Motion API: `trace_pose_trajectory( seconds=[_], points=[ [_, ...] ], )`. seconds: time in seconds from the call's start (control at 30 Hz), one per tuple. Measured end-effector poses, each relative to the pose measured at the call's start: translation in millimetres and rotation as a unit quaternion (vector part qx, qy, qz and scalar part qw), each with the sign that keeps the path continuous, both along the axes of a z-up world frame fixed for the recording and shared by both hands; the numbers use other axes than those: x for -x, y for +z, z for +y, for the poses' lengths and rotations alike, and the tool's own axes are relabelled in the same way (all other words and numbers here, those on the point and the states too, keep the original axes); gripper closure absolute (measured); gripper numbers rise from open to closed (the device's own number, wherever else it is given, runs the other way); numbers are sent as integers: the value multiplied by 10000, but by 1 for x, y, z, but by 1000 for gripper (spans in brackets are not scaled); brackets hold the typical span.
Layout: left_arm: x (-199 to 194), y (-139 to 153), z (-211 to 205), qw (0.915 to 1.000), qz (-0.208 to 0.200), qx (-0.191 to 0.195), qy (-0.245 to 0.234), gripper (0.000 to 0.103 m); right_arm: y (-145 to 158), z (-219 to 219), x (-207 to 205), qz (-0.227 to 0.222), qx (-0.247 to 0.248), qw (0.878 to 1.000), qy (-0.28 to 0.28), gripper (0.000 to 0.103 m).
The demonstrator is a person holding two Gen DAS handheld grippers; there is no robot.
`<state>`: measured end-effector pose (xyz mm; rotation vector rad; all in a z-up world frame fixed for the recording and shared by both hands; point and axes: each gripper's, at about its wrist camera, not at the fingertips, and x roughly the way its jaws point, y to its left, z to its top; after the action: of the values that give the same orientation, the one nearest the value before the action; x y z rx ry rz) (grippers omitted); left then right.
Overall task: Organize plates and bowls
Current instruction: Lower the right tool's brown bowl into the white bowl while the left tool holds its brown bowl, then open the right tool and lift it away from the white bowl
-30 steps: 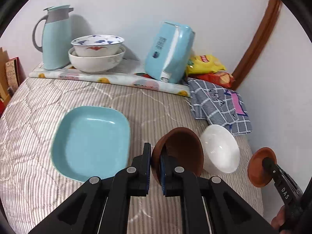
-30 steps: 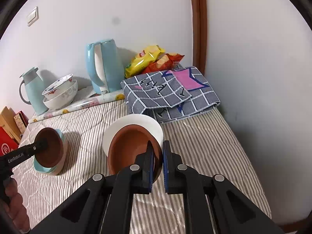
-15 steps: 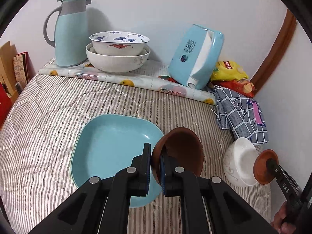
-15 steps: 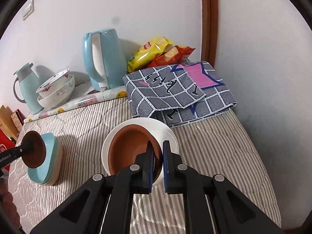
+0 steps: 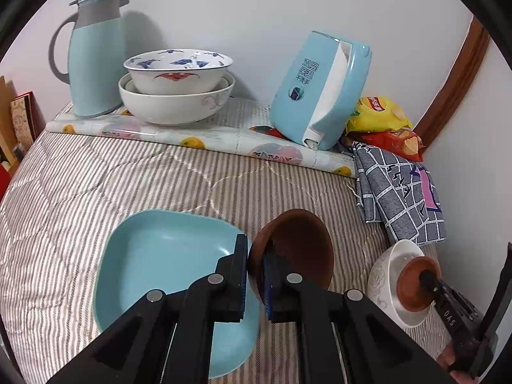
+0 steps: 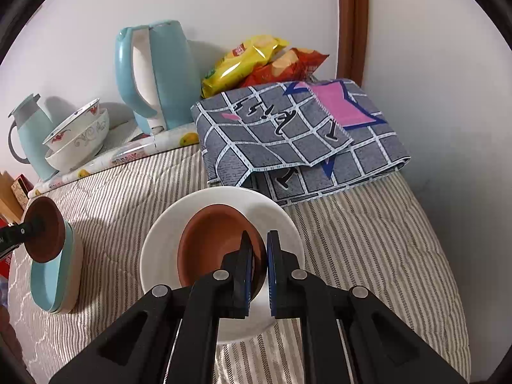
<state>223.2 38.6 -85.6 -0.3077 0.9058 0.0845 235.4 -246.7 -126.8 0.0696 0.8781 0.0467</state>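
Observation:
My left gripper (image 5: 255, 276) is shut on the rim of a brown bowl (image 5: 297, 246) and holds it just above the right edge of the light blue square plate (image 5: 160, 268) on the striped bedcover. My right gripper (image 6: 257, 268) is shut on the rim of a second brown bowl (image 6: 214, 243), which sits inside the white bowl (image 6: 220, 201). From the left wrist view the white bowl (image 5: 387, 275) and that brown bowl (image 5: 412, 284) show at the right. From the right wrist view the left-held bowl (image 6: 44, 233) hangs over the blue plate (image 6: 51, 281).
Two stacked patterned bowls (image 5: 176, 96), a blue jug (image 5: 92, 60) and a blue kettle (image 5: 323, 89) stand on a rolled mat along the back wall. Snack bags (image 5: 380, 118) and a folded checked cloth (image 6: 300, 137) lie at the back right, by the wall.
The left gripper has carried its brown bowl left toward the blue plate. The right gripper has lowered its brown bowl down into the white bowl.

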Motion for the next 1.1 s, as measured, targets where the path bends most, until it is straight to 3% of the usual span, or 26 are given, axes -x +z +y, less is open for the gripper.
trace_pose_trajectory(
  seconds=[0.7, 1.1],
  points=[
    [-29, -12, -32, 9997, 110, 72, -211, 94, -22, 10, -21, 379, -42, 9989, 266, 95],
    [-31, -18, -38, 9993, 176, 132, -300, 94, -28, 20, -30, 604, 595, 9956, 395, 93]
  ],
)
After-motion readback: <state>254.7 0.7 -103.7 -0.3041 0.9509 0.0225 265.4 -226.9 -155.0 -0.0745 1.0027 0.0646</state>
